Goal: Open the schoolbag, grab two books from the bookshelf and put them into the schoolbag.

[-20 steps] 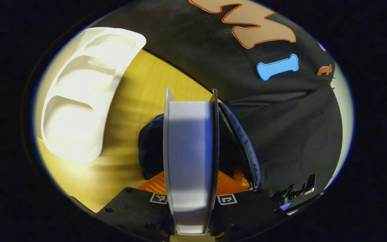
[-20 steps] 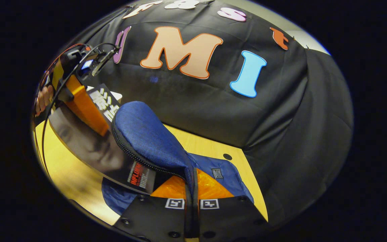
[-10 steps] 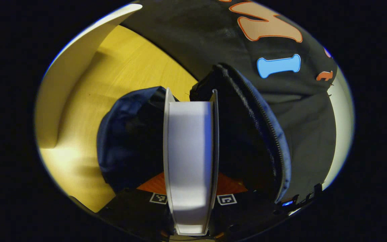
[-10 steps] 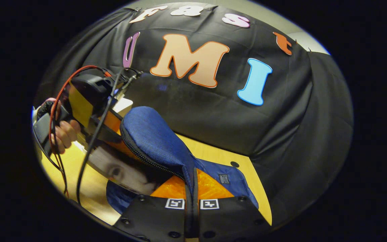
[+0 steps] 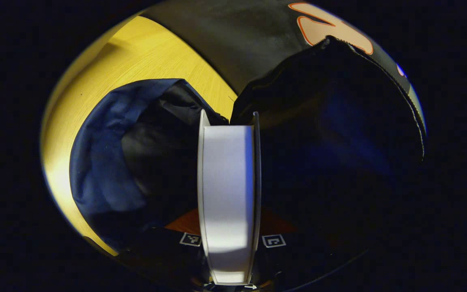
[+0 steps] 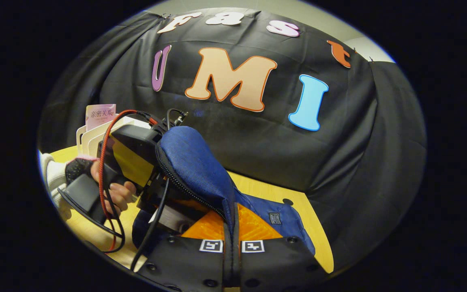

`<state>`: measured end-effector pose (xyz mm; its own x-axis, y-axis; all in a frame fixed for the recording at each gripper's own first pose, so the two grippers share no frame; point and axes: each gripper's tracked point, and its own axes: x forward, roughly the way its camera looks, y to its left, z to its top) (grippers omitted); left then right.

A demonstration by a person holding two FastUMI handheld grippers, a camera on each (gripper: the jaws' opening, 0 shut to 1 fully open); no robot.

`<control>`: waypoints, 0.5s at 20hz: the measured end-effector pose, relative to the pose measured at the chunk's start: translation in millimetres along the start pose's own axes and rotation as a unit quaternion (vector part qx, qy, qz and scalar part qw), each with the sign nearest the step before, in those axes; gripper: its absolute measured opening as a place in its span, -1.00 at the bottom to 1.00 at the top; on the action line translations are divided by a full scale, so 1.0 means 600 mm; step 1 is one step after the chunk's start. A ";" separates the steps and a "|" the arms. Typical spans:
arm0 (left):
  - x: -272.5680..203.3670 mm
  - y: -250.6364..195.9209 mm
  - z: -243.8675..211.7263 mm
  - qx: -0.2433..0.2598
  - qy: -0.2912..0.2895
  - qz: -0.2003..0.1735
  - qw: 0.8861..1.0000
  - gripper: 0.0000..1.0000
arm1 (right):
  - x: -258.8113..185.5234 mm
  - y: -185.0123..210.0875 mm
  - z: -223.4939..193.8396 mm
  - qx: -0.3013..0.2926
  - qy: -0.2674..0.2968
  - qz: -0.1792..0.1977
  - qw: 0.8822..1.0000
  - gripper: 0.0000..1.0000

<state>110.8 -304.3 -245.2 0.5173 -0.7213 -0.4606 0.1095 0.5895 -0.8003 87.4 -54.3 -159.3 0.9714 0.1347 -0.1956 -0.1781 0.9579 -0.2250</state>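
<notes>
The yellow wooden tabletop (image 5: 144,52) carries the blue fabric schoolbag (image 5: 99,162), which lies low on it with its mouth gaping toward me, and everything turns on how the book lines up with that mouth. In my right gripper view, my right gripper (image 6: 232,239) has its jaws together on the bag's blue zip-edged flap (image 6: 189,162), both fingers pinching the cloth and holding it raised and arched, so the opening stays wide. In my left gripper view, my left gripper (image 5: 228,243) is clamped on a thick white-edged book (image 5: 227,194), one cover against each finger, page edges facing the camera. The book's long axis runs straight out from my jaws, leading end pointing into the dark hollow between the bag's lower wall on one side and the lifted flap (image 5: 339,101) on the other. That end already sits at the mouth, apparently just inside, so my left hand is much the nearer to the pocket. I judge the next move must follow that same axis, deeper in. Behind my left hand, the white slotted bookshelf (image 6: 89,140) holds a pale pink book (image 6: 100,115) upright, well apart from the bag.
</notes>
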 end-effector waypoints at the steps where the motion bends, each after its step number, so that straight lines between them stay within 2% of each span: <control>1: 0.004 0.008 -0.001 0.005 0.001 0.009 1.000 -0.27 | 0.001 0.000 -0.002 0.000 0.001 0.000 1.000 -0.94; 2: 0.008 0.012 -0.001 0.008 0.001 0.012 1.000 -0.24 | 0.001 0.000 -0.003 0.000 0.003 0.001 1.000 -0.94; 4: 0.012 0.029 0.003 0.020 0.002 0.042 0.999 -0.26 | 0.000 0.000 -0.004 0.001 0.004 0.000 1.000 -0.94; 5: 0.009 0.045 0.002 0.029 0.001 0.063 0.998 -0.07 | 0.002 -0.001 -0.005 0.001 0.004 0.000 1.000 -0.98; 9: -0.017 0.068 0.014 0.051 -0.011 0.101 0.993 0.87 | 0.003 -0.002 -0.007 -0.002 0.006 -0.004 1.000 -0.98; 10: -0.025 0.072 0.014 0.055 -0.012 0.112 0.992 0.92 | 0.003 -0.002 -0.007 -0.004 0.006 -0.004 1.000 -0.98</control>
<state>115.1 -264.9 -269.7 0.5588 -0.5602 -0.6115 0.0812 0.7708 -0.6319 88.7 -56.2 -163.7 0.9709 0.1230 -0.2056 -0.1710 0.9569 -0.2347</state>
